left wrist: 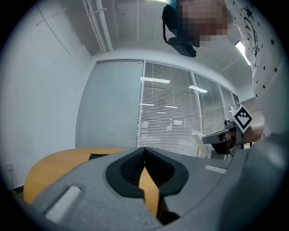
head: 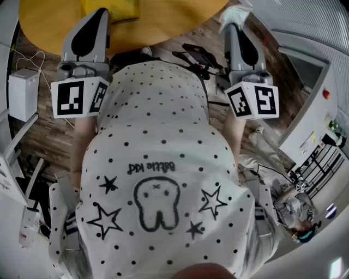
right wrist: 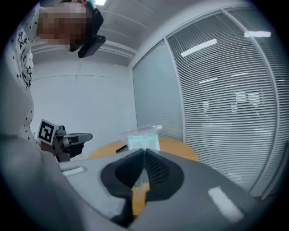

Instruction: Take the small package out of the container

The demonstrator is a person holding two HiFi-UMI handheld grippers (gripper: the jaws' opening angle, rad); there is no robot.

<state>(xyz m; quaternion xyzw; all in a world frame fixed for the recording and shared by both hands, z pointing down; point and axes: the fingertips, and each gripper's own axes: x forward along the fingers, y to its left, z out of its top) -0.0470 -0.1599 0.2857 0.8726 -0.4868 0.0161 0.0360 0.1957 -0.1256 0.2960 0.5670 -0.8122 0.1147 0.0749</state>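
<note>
My right gripper is shut on the small package, a clear bag with pale teal contents. The bag sticks up past the fingertips and shows as a pale scrap in the head view. It hangs in the air off the edge of the round wooden table. My left gripper has its jaws meeting at the tips with nothing between them, and it is held level over the table's near edge. A yellow object lies on the table just beyond it, cut off by the frame edge.
A white box stands on the wooden floor at the left. Dark cables and gear lie under the table's edge. A glass wall with blinds runs behind the table. Another person is at the lower right.
</note>
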